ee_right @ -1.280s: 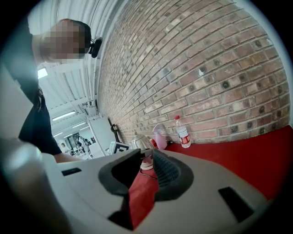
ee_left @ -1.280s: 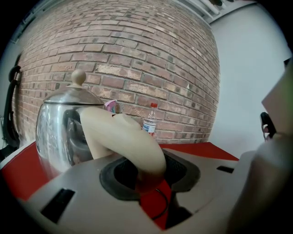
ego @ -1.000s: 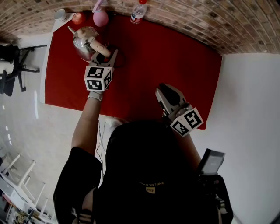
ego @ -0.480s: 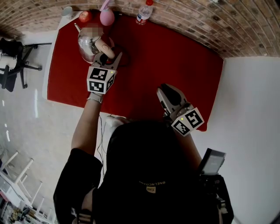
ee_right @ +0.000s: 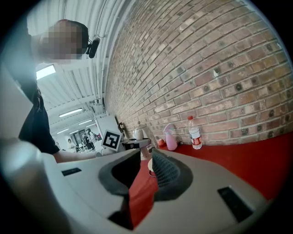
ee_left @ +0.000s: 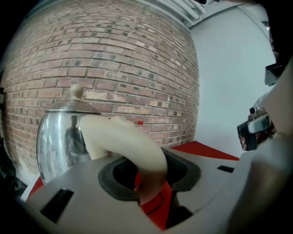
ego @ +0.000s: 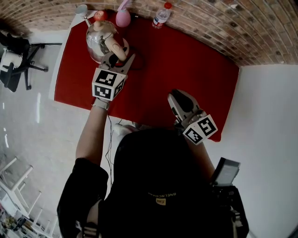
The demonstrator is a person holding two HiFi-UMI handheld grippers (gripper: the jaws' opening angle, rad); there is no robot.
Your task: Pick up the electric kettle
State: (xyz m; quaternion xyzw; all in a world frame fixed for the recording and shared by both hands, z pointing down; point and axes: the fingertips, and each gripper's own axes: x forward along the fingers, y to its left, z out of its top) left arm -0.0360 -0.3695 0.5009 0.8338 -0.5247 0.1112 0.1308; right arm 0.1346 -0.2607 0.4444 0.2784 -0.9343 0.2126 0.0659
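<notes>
The electric kettle (ego: pixel 98 36) is shiny steel with a knobbed lid and a curved cream handle (ego: pixel 116 47). It hangs above the far left of the red table (ego: pixel 186 65). My left gripper (ego: pixel 119 58) is shut on that handle from the near side. In the left gripper view the handle (ee_left: pixel 126 144) arches down between the jaws of the left gripper (ee_left: pixel 149 178), and the steel body (ee_left: pixel 62 137) fills the left. My right gripper (ego: pixel 179 96) hovers over the table's near right part. Its jaws (ee_right: pixel 139 176) stand a little apart with only red cloth showing between them.
Along the brick wall stand a water bottle (ego: pixel 161 16), a pink spray bottle (ego: pixel 123 17), a red round object (ego: pixel 99 15) and a white cup (ego: pixel 82 8). An office chair (ego: pixel 14 51) stands on the floor to the left. A black cord (ego: pixel 138 60) lies beside the kettle.
The kettle has risen in my left gripper's hold and looks larger and nearer the wall in the head view. The right gripper has barely shifted.
</notes>
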